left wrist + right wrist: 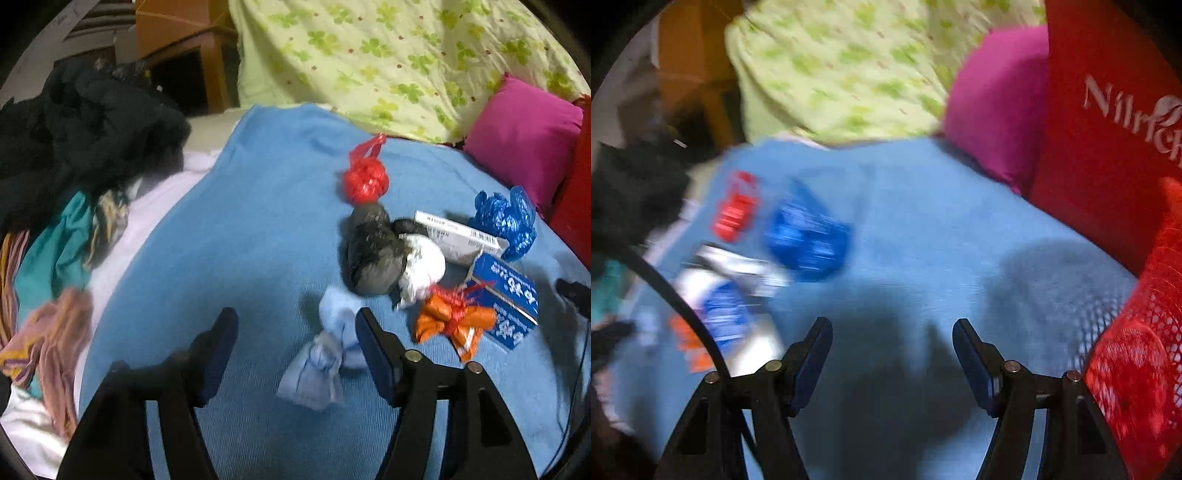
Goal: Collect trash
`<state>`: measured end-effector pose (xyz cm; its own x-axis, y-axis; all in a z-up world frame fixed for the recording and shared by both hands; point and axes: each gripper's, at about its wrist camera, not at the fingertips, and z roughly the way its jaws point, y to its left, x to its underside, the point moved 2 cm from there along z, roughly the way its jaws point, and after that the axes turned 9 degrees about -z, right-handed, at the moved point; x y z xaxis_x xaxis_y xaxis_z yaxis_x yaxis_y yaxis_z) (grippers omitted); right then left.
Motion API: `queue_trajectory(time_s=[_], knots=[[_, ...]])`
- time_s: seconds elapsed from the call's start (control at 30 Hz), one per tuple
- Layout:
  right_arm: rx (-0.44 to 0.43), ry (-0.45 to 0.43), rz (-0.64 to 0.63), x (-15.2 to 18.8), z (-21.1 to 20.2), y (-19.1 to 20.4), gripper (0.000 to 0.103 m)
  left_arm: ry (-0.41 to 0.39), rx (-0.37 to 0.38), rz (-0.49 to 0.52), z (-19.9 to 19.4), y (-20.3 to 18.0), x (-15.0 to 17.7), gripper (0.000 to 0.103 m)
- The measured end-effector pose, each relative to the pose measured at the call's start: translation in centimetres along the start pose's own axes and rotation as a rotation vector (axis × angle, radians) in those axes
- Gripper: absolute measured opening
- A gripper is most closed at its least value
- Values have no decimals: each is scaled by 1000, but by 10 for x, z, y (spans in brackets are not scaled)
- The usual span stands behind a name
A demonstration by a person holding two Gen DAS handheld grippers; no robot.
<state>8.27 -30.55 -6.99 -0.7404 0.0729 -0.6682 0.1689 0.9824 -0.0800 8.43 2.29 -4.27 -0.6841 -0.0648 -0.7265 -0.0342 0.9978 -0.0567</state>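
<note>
My left wrist view looks forward and down, close over the blue blanket [240, 221]. My right wrist view, blurred, faces likewise. Both share the blanket, green quilt [388, 55] and pink pillow [524, 136].

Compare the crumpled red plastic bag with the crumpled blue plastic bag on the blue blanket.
The crumpled red plastic bag is balled tight with a twisted tail sticking up; the crumpled blue plastic bag is looser and spread wider. The red one lies farther back, beside the dark grey bundle; the blue one lies by the pink cushion, against the white carton. Both are shiny and rest on the blue blanket.
</note>
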Motion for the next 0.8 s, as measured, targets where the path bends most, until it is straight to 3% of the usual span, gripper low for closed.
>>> queue_trajectory(time_s=[0.07, 0.13, 0.27, 0.33, 0.5, 0.63, 0.8], knots=[[12, 36, 20, -4, 23, -9, 71, -2, -7, 7, 5, -1, -2, 71], [46, 13, 15, -8, 31, -13, 85, 21, 6, 14, 9, -4, -4, 71], [76, 38, 28, -10, 41, -19, 98, 36, 1, 37, 4, -3, -5, 73], [42, 28, 54, -10, 41, -25, 103, 66, -2, 32, 1, 1, -3, 74], [49, 29, 47, -10, 35, -23, 103, 91, 5, 16, -12, 15, 3, 75], [47, 29, 49, -12, 33, -17, 103, 93, 60, -42, -23, 27, 1, 79], [47, 28, 51, -10, 31, -17, 103, 103, 87, -42, -20, 27, -1, 80]])
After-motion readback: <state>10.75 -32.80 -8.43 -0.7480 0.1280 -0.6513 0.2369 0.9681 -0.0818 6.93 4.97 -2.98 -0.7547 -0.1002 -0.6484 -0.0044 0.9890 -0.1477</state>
